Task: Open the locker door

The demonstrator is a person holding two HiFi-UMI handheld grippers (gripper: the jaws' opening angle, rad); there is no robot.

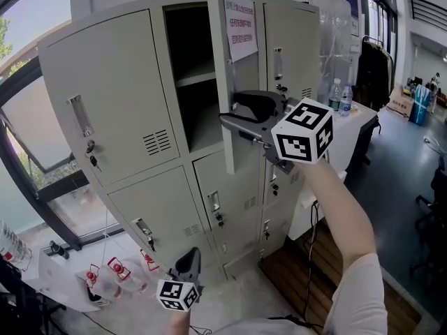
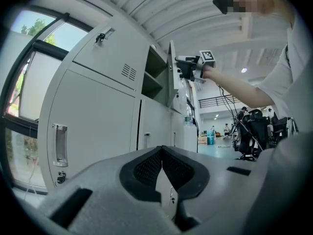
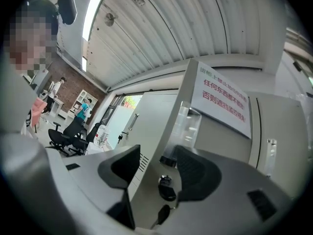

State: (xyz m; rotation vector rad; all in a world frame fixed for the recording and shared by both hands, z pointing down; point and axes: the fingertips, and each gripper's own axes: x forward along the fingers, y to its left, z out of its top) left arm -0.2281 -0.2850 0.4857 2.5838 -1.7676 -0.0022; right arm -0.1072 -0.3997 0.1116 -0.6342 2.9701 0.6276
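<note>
Locker door open, right gripper on its edge.
Grey sheet-metal locker (image 1: 119, 110) with louvred vents on its doors; the upper-middle compartment (image 1: 199, 121) is open, one flat shelf (image 1: 195, 77) inside. The locker door (image 1: 222, 82) stands edge-on in the head view, a paper notice (image 1: 241, 26) with red print on its face. Right gripper (image 1: 234, 112) jaws clamp the door edge; only its own view shows the lock (image 3: 166, 186) and hanging key (image 3: 162, 213) between the black ribbed pads (image 3: 198, 177). Left gripper (image 1: 191, 257) hangs low, jaws together, empty.
</note>
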